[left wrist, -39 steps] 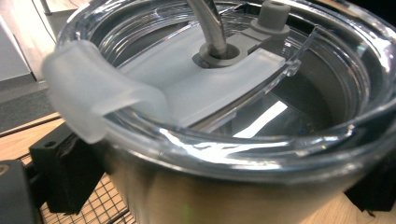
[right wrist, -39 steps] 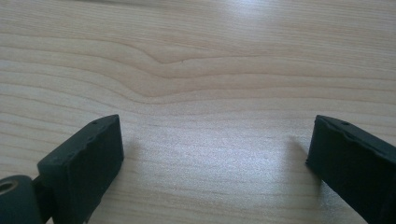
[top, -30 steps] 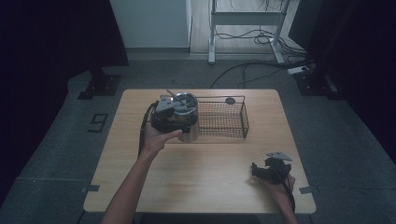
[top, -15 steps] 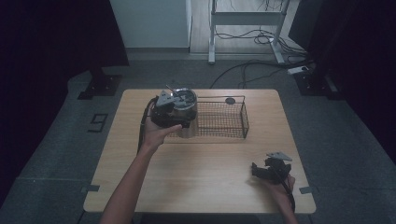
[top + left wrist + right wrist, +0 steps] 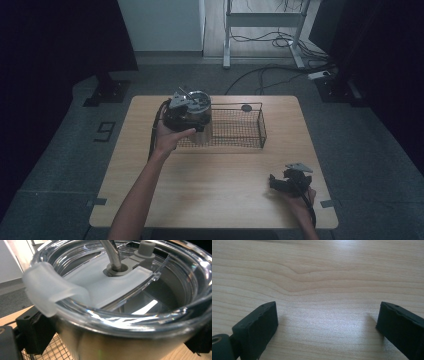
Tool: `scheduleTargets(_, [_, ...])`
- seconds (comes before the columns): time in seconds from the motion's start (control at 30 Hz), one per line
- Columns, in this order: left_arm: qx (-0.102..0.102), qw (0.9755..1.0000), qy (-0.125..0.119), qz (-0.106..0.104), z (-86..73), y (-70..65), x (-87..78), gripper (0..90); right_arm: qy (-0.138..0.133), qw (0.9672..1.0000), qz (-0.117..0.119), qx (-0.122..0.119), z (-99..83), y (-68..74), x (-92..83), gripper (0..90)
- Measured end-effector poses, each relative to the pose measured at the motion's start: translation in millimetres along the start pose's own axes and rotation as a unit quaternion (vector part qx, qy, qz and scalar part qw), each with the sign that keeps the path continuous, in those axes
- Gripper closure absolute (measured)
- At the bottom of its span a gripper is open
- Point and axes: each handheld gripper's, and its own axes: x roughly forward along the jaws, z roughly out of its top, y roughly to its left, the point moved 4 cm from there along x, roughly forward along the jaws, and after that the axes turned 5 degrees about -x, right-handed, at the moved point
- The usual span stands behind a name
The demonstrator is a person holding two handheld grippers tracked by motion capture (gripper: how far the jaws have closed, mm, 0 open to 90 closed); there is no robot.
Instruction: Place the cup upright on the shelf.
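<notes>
The left gripper's [image 5: 187, 112] fingers [image 5: 35, 332] are clamped on either side of a steel cup [image 5: 130, 340] with a clear lid [image 5: 112, 290] and a metal straw [image 5: 111, 252] through it, holding the cup upright at the left end of the wire basket [image 5: 247, 131] on the counter [image 5: 215, 180]. The right gripper's [image 5: 289, 181] fingers [image 5: 258, 327] stand wide apart with nothing between them (just bare wood), resting near the counter's right front corner, well apart from the basket.
</notes>
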Motion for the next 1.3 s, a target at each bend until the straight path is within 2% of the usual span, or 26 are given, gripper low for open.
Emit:
scheduleTargets(0.77, [0.002, 0.9999, 0.008, 0.015, 22.1, 13.9, 19.7, 4.2, 0.000, 1.0000, 0.000, -0.001, 0.0, -0.1, 0.1, 3.0])
scheduleTargets(0.87, [-0.003, 0.9998, 0.007, 0.016, 23.9, 16.1, 23.4, 4.2, 0.000, 1.0000, 0.000, -0.001, 0.0, -0.1, 0.0, 3.0])
scheduleTargets(1.17, [0.004, 0.9997, 0.015, 0.020, 28.4, 19.2, 38.5, 4.1, 0.000, 1.0000, 0.000, 0.000, 0.0, -0.2, 0.1, 2.9])
scheduleTargets(1.3, [-0.001, 0.9997, 0.017, 0.020, 26.8, 23.0, 43.2, 4.1, 0.000, 1.0000, 0.000, 0.000, -0.1, 0.0, -0.1, 2.9])
